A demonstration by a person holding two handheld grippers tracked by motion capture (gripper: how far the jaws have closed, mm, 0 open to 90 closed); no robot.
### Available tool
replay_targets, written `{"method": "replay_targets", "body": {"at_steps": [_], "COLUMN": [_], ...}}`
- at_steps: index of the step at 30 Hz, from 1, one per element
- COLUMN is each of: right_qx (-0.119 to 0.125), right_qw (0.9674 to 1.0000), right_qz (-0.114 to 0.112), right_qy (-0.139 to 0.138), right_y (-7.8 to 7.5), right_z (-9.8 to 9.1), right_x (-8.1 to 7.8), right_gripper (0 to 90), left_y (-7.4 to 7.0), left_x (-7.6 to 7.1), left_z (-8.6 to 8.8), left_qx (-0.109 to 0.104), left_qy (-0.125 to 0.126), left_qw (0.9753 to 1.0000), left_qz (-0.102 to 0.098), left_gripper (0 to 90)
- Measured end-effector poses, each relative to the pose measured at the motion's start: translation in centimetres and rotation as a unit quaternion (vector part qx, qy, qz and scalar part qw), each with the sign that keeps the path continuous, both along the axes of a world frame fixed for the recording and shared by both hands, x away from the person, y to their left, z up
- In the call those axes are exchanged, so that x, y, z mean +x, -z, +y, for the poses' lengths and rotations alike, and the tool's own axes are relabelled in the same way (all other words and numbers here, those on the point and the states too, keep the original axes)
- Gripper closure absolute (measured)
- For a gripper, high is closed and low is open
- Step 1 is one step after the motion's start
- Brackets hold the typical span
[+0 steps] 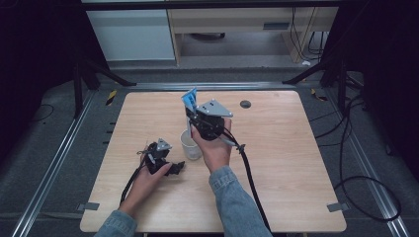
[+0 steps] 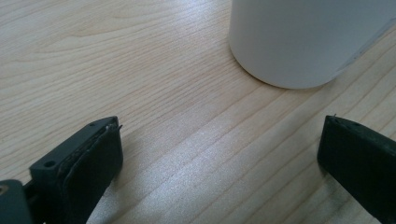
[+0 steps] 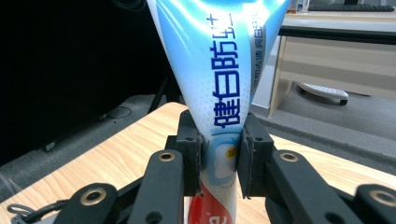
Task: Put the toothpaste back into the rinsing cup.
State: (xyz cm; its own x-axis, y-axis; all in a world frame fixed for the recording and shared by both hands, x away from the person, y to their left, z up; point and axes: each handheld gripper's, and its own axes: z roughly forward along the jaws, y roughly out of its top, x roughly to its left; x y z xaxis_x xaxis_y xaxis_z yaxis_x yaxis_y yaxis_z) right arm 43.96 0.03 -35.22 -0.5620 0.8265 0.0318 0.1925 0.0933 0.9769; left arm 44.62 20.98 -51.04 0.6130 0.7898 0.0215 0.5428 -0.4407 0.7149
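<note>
High view: right gripper [image 1: 193,114] clamps the tube [image 1: 189,100] upright, long axis toward 12 o'clock, just above the cup [image 1: 189,144]; left gripper [image 1: 174,168], jaws apart, sits at the cup's 8 o'clock.

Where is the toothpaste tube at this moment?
The toothpaste tube is clamped upright in the right gripper, held above the white cup near the table's middle in the high view.
</note>
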Motion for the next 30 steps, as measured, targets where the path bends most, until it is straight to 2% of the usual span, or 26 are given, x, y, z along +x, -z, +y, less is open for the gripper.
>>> {"method": "replay_targets", "body": {"at_steps": [16, 22, 30], "right_qx": [0.01, 0.005, 0.01], "right_qw": [0.9998, 0.9997, 0.9992], "right_qz": [0.017, 0.022, 0.037], "right_qy": [-0.005, -0.011, -0.007], "right_y": [2.4, 3.0, 4.1], "right_z": [0.4, 0.6, 0.5], "right_x": [0.3, 0.3, 0.7], "right_gripper": [73.3, 73.3, 73.2], "left_y": [0.0, 0.0, 0.0], "left_x": [0.0, 0.0, 0.0], "left_z": [0.0, 0.0, 0.0], "left_qx": [0.0, 0.0, 0.0], "left_qy": [0.0, 0.0, 0.001], "left_qw": [1.0, 1.0, 1.0], "left_qz": [0.0, 0.0, 0.0], "left_gripper": [0.0, 0.0, 0.0]}}
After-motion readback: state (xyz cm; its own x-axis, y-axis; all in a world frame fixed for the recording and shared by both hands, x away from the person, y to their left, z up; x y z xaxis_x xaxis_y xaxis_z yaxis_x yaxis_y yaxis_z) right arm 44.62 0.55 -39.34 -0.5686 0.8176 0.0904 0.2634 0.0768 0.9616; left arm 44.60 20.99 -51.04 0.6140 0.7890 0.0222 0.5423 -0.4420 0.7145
